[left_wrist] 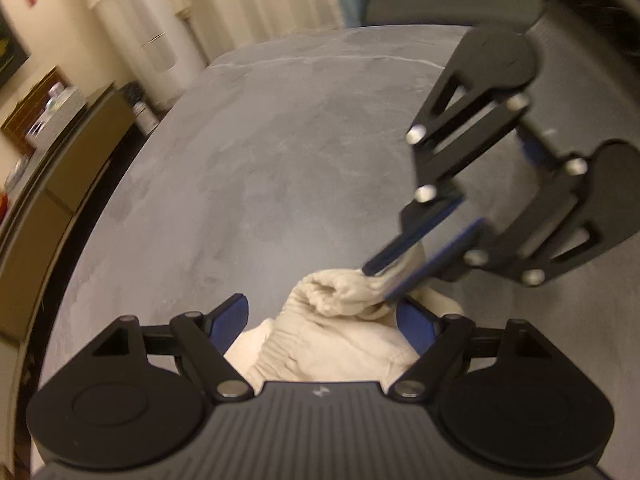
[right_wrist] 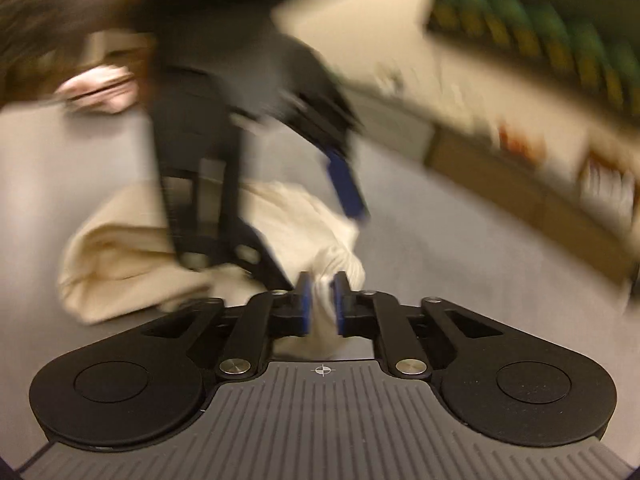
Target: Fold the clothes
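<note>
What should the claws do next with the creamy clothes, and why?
Probably close the left claw on the cloth bunched between its open fingers. The right claw already pinches a fold, so two grips could spread it flat on the grey table.

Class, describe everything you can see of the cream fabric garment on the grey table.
The cream fabric garment is soft, thick-looking cloth with a gathered, elastic-like band. It lies crumpled, partly folded, on the grey table. The right gripper is shut on a bunched edge, lifting it. The left gripper stands open astride the cloth, not pinching it.
</note>
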